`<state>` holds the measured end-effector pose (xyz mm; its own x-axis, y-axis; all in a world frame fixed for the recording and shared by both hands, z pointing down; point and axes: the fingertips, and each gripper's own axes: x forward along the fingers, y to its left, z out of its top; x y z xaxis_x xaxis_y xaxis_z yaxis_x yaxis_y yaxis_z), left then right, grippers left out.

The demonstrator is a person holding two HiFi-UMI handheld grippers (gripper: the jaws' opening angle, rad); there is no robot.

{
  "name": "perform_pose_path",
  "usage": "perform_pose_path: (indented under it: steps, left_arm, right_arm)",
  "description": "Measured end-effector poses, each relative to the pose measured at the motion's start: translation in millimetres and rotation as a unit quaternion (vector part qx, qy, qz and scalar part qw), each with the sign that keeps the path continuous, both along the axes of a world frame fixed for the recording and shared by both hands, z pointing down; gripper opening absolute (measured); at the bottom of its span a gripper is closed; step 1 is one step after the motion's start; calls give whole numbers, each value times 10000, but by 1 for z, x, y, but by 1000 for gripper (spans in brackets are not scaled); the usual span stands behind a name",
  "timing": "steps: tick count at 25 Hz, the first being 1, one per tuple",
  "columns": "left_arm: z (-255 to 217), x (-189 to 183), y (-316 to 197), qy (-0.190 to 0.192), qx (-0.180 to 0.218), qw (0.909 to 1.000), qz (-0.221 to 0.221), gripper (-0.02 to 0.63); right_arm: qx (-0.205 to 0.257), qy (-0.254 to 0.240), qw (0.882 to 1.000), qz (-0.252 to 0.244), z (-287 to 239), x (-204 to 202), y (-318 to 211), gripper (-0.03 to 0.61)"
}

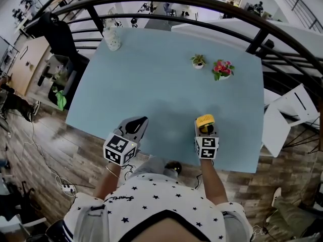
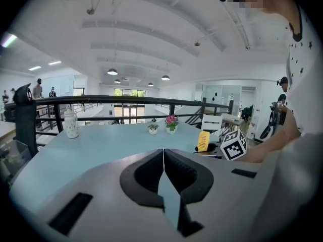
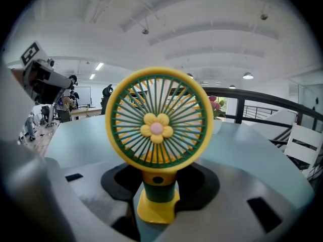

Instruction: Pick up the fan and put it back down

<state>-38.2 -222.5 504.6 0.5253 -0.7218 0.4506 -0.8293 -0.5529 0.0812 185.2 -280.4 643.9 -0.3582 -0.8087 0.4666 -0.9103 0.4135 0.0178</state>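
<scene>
Right hand-held gripper (image 3: 160, 185) is grasping the fan (image 3: 157, 121) by its stiff stem, probably light, grille likely fragile; left hand-held gripper (image 2: 163, 160) is resting clenched, empty.

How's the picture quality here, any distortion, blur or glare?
Head view: strong fisheye bends the railing into an arc, with even light. Left gripper view: black corners, bright ceiling lamps, no harsh glare. Right gripper view: fan crisp up close, edges dark and warped.
</scene>
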Motion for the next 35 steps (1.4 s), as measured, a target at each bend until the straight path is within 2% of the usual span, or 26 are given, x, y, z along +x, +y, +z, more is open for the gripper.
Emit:
perform_pose_path:
  steps: [9,19,23,31,35]
  left_arm:
    - [-1,4,2,-9,18,10000,12,29]
    - [-2,16,8,31,60,9999,143,29]
    - [-2,26,12,53,88,9996,251,29]
    - [-2,52,25,131,153,9984,536,29]
    - [-2,63,34,149,162,9976,652,29]
  right_arm:
    - [-130,94,9999,-31,11,0,2,173]
    - [-284,-2,9995,119,17,5,25,265]
    - [-302,-174,9989,304,14,16,40,265]
    - [-27,-750,9952,631,-22,38,66,164]
    - [254,-1031,9916,732,-50,46,79,77]
